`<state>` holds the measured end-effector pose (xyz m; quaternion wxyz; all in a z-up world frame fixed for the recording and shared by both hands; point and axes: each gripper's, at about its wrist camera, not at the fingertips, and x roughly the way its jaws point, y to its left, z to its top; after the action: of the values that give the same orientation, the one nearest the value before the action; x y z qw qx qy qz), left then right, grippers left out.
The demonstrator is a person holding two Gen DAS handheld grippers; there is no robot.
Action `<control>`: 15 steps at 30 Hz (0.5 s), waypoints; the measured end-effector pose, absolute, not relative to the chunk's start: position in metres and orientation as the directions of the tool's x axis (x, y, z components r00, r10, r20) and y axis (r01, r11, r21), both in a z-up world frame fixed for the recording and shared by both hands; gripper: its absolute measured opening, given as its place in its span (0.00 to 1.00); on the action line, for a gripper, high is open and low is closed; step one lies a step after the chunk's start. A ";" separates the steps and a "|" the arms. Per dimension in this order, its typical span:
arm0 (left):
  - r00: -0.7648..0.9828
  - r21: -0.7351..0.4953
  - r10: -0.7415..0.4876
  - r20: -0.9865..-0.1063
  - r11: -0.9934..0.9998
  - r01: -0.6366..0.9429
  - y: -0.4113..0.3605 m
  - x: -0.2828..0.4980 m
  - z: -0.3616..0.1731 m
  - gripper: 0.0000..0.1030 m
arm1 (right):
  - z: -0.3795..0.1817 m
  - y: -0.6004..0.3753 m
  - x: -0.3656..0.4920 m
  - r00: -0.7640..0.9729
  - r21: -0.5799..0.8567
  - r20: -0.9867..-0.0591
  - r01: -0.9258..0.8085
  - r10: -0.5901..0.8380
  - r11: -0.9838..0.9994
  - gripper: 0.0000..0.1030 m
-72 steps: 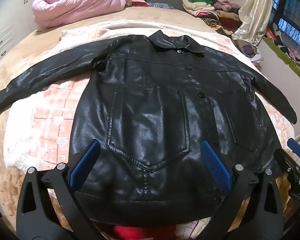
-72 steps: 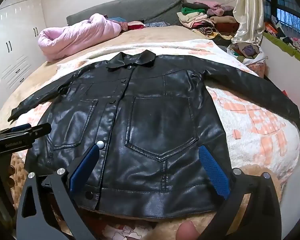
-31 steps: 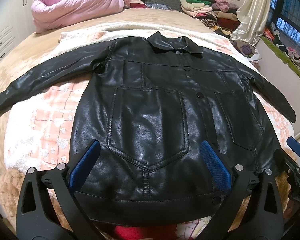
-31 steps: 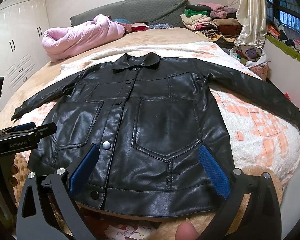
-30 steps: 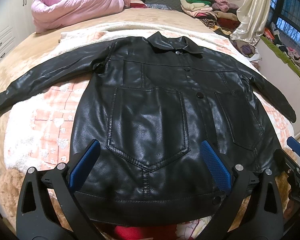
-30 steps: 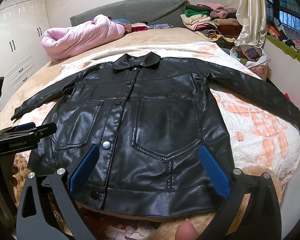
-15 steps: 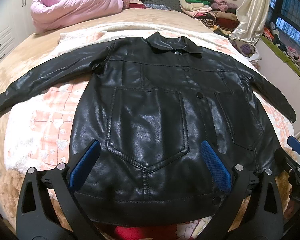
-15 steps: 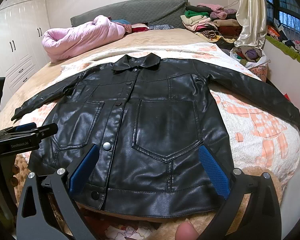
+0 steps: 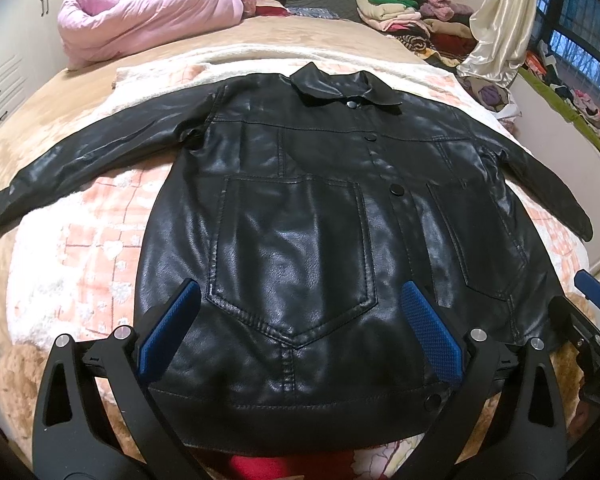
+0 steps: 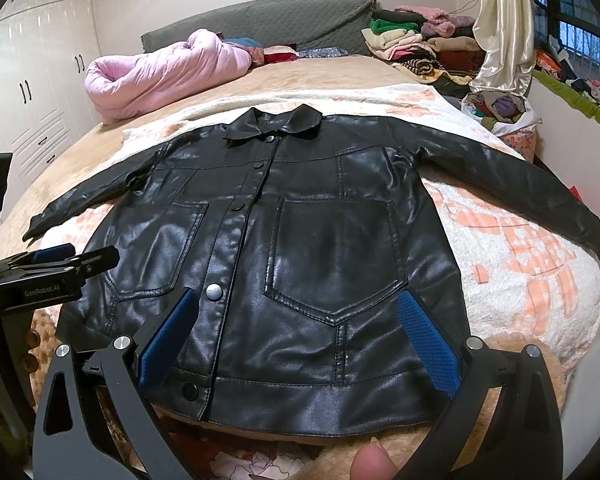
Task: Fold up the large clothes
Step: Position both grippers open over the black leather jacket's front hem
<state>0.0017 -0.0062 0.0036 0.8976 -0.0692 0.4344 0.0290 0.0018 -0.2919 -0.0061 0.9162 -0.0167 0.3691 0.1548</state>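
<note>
A black leather jacket (image 9: pixel 300 208) lies flat and buttoned, front up, on a white and orange blanket (image 9: pixel 80 248), collar far, both sleeves spread outward. It also shows in the right wrist view (image 10: pixel 300 248). My left gripper (image 9: pixel 296 328) is open and empty, hovering above the hem over the jacket's left pocket. My right gripper (image 10: pixel 296 332) is open and empty, hovering above the hem over the right pocket. Each gripper shows at the edge of the other's view: the right one (image 9: pixel 592 320), the left one (image 10: pixel 52 268).
The blanket lies on a tan bed (image 10: pixel 320 76). A pink quilt (image 10: pixel 160 72) is bundled at the far left. Piles of folded clothes (image 10: pixel 420 44) sit at the far right by a cream curtain (image 10: pixel 504 24). White wardrobes (image 10: pixel 32 80) stand at left.
Both grippers have drawn back and risen slightly over the hem, so more of the room shows. The jacket has not moved; both grippers stay open.
</note>
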 end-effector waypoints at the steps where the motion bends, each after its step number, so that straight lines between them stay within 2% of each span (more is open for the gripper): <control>1: 0.620 -0.099 -0.009 -0.784 0.989 -0.111 -0.006 0.002 0.004 0.91 | -0.006 -0.292 0.002 0.680 0.084 -0.682 -0.296 0.271 0.952 0.96; 15: 0.615 -0.101 -0.017 -0.788 0.990 -0.101 -0.007 0.024 0.005 0.91 | -0.003 -0.287 0.030 0.672 0.107 -0.680 -0.305 0.293 0.946 0.96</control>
<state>0.0242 -0.0073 0.0052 0.8960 -0.0675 0.4382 0.0232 0.0301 -0.2873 -0.0030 0.9143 -0.0075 0.3704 0.1635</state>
